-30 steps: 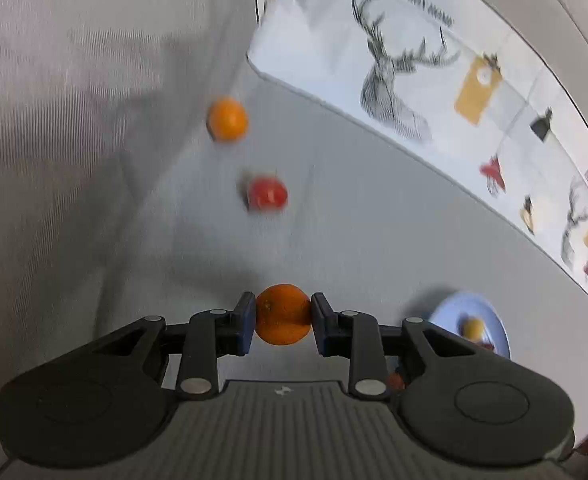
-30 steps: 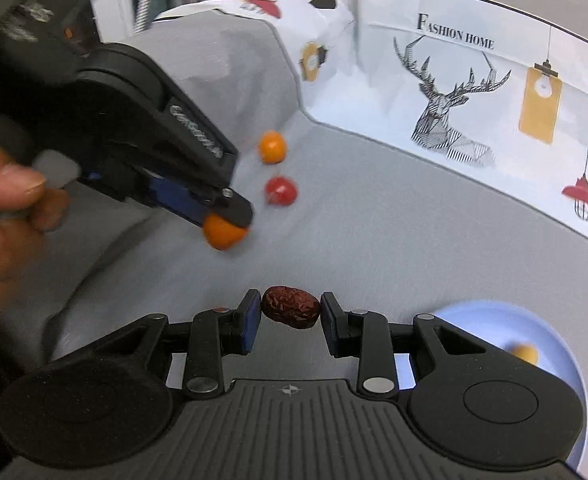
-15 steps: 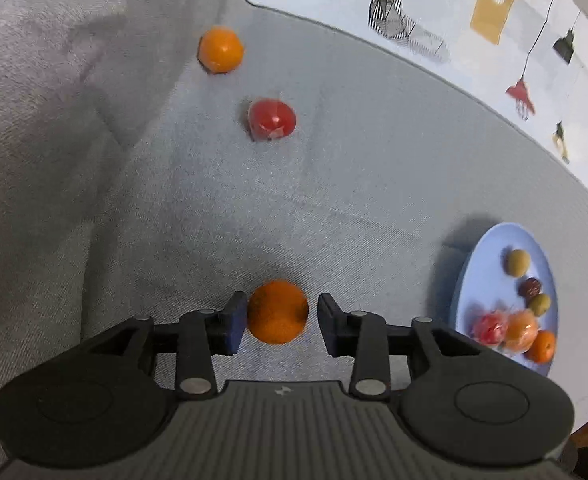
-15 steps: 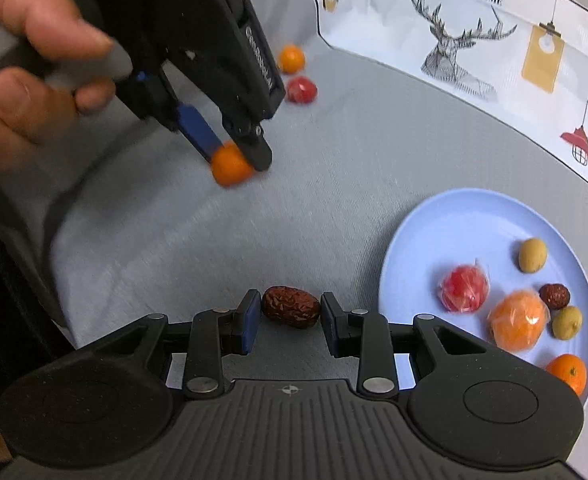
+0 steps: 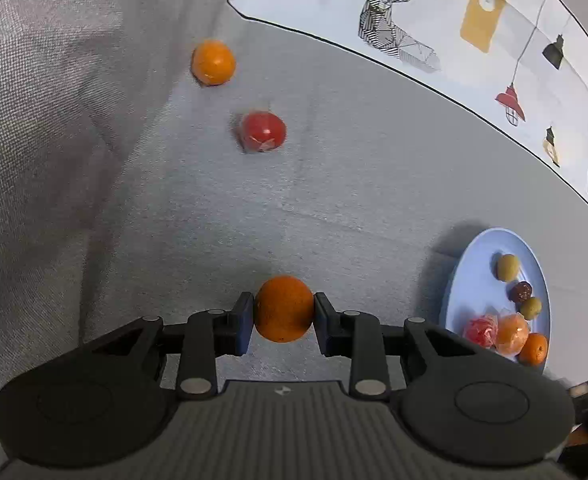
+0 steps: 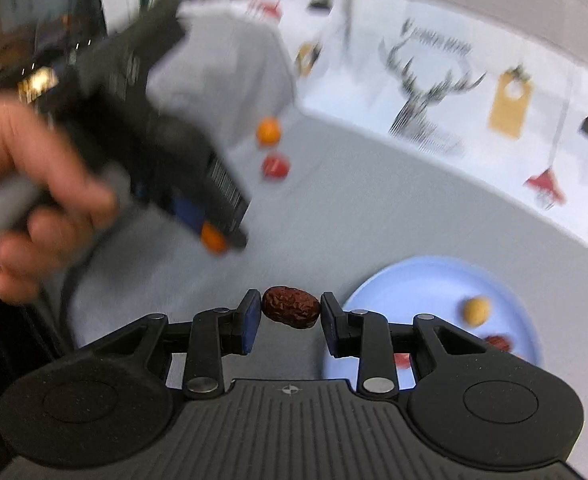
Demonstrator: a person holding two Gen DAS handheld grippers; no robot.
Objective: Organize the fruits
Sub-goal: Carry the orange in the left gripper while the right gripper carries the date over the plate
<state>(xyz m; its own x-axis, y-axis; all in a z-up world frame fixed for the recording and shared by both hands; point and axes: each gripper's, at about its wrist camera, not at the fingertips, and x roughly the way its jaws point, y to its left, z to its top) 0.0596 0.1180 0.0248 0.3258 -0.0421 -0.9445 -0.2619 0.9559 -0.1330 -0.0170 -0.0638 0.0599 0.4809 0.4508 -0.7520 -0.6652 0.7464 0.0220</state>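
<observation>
My left gripper (image 5: 284,310) is shut on a small orange (image 5: 284,309) and holds it above the grey cloth. It also shows, blurred, in the right wrist view (image 6: 216,238). My right gripper (image 6: 290,314) is shut on a wrinkled red date (image 6: 291,307), just left of the blue plate (image 6: 413,280). The plate (image 5: 481,248) lies at the right in the left wrist view and holds several fruits. Another orange (image 5: 213,62) and a wrapped red fruit (image 5: 262,132) lie on the cloth further off.
A white printed cloth with deer and lamps (image 5: 433,32) runs along the far side. The grey cloth (image 5: 74,140) rises in folds at the left. A hand (image 6: 26,200) holds the left gripper.
The right wrist view has swung and blurred, and the plate now sits lower and closer. The left gripper has shifted slightly with the orange still in it.
</observation>
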